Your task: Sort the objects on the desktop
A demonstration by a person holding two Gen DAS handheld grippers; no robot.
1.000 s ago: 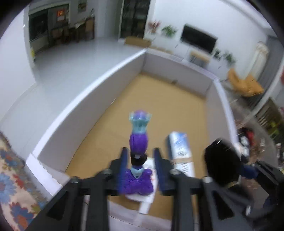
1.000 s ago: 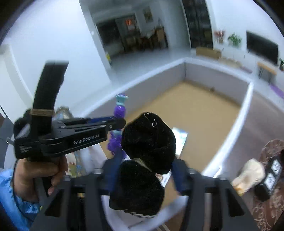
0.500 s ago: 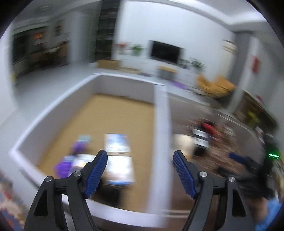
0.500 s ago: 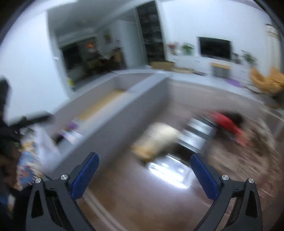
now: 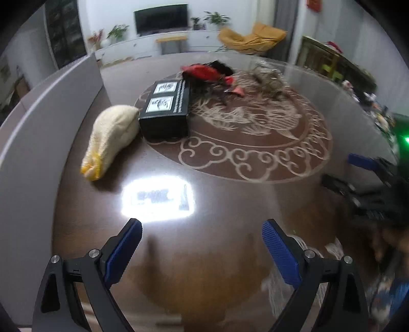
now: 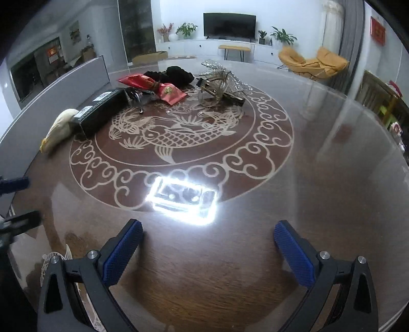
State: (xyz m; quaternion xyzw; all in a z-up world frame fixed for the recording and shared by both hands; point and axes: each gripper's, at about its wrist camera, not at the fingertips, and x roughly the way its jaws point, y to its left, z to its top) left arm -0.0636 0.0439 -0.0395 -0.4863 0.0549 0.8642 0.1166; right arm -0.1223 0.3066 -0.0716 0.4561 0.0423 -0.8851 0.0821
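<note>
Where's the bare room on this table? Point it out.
Free: the near tabletop between the tongs and the fish inlay's scroll border, and the whole right side. Crowded: far left, where the cream cloth, black box and red packet cluster.

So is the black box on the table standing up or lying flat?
Lying flat: the black box rests on a long side, label panels facing up, beside the cream cloth.

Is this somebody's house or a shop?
Most likely a home's living room. A television hangs over a long white cabinet with potted plants, a yellow lounge chair stands nearby, and a round glossy table holds household odds and ends.
</note>
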